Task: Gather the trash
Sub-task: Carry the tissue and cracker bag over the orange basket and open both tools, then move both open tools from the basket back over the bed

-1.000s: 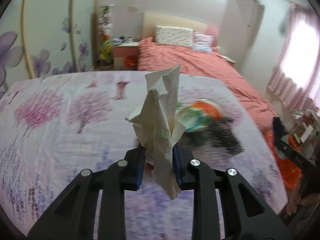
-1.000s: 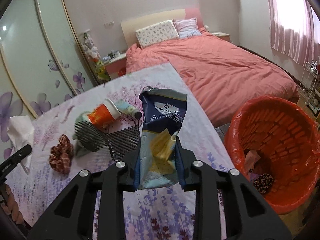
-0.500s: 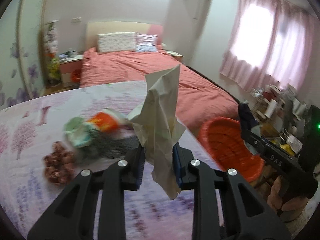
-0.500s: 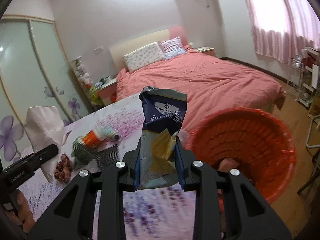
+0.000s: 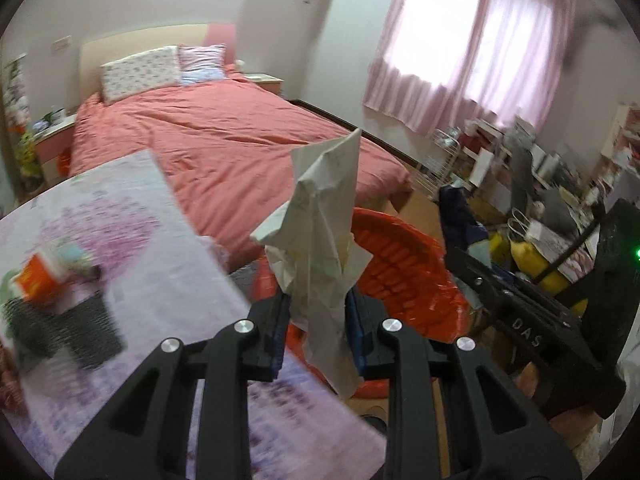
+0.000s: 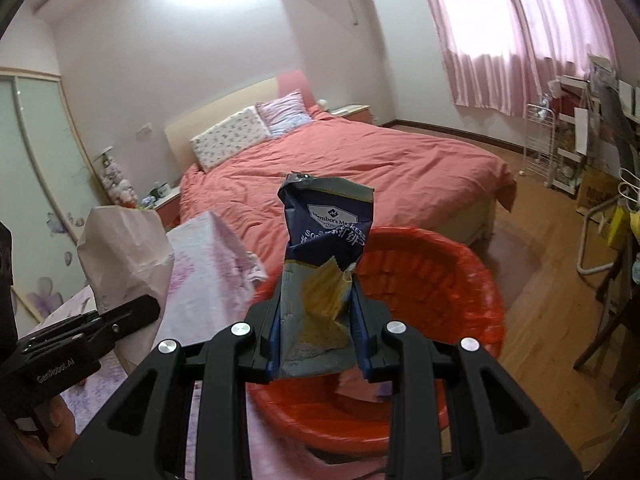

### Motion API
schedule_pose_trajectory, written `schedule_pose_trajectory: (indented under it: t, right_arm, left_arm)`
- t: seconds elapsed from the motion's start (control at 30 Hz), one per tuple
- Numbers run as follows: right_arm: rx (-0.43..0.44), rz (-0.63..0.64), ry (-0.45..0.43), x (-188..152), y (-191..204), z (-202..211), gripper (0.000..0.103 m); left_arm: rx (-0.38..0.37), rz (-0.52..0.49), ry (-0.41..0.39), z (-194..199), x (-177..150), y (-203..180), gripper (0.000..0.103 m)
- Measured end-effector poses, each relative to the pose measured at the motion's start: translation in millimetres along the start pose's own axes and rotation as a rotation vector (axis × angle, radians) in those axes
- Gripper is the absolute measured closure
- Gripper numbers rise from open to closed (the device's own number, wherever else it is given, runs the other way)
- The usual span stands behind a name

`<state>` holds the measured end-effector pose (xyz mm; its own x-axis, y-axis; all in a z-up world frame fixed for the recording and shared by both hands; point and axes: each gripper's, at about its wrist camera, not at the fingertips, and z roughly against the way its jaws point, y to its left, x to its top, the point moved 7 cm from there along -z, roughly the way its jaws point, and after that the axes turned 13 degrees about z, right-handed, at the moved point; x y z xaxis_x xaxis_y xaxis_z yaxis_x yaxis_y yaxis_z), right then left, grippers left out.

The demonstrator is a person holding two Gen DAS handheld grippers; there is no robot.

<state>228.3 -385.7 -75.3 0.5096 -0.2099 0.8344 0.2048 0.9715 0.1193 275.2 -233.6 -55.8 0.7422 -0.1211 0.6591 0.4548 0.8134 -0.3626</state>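
My left gripper is shut on a crumpled white tissue that stands up between its pads, over the table's right edge with the orange basket just behind it. My right gripper is shut on a dark blue and yellow snack bag, held above the near rim of the orange basket. The left gripper and its white tissue show at the left of the right wrist view. The right gripper crosses the right of the left wrist view.
A table with a lilac flowered cloth carries an orange paper cup and a black mesh piece. Behind stand a bed with a salmon cover, a cluttered rack and pink curtains. Wooden floor lies right of the basket.
Both grippers have swung right from above the table toward the orange basket, each keeping its load. The basket now fills the middle of the right wrist view.
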Motion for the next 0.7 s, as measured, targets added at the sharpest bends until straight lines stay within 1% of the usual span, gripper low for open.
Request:
schedule_pose_trajectory:
  t: [0.13, 0.2, 0.27, 0.3, 0.33, 0.4, 0.43, 0.47, 0.5, 0.6, 0.7]
  right_arm:
    - [-0.012, -0.032, 0.017, -6, -22, -9, 0.073]
    - [-0.007, -0.049, 0.023, -8, -30, -13, 0.072]
    - [0.005, -0.067, 0.031, -9, -38, -18, 0.069]
    - [0.008, -0.072, 0.031, -11, -39, -17, 0.067]
    - [0.009, -0.077, 0.034, -12, -41, -19, 0.063]
    - [0.01, -0.083, 0.041, -15, -42, -20, 0.058]
    - [0.012, -0.089, 0.045, -17, -44, -20, 0.053]
    - [0.011, -0.095, 0.047, -18, -46, -20, 0.05]
    - [0.01, -0.097, 0.048, -19, -47, -20, 0.047]
    - [0.001, -0.102, 0.054, -23, -48, -17, 0.043]
    - [-0.021, -0.087, 0.061, -24, -45, -15, 0.04]
  left_arm:
    - [-0.008, -0.037, 0.043, -35, -5, -23, 0.074]
    - [-0.007, -0.043, 0.056, -46, -8, -26, 0.073]
    - [0.003, -0.043, 0.074, -59, -11, -28, 0.065]
    - [0.011, -0.043, 0.078, -64, -11, -28, 0.063]
    - [0.022, -0.045, 0.082, -68, -12, -28, 0.059]
    - [0.048, -0.047, 0.091, -75, -15, -23, 0.054]
    - [0.06, -0.045, 0.093, -77, -17, -20, 0.048]
    - [0.067, -0.044, 0.094, -78, -18, -18, 0.044]
    - [0.078, -0.041, 0.093, -78, -19, -13, 0.042]
    - [0.101, -0.028, 0.095, -75, -18, 2, 0.039]
    - [0.128, -0.014, 0.092, -70, -18, 15, 0.037]
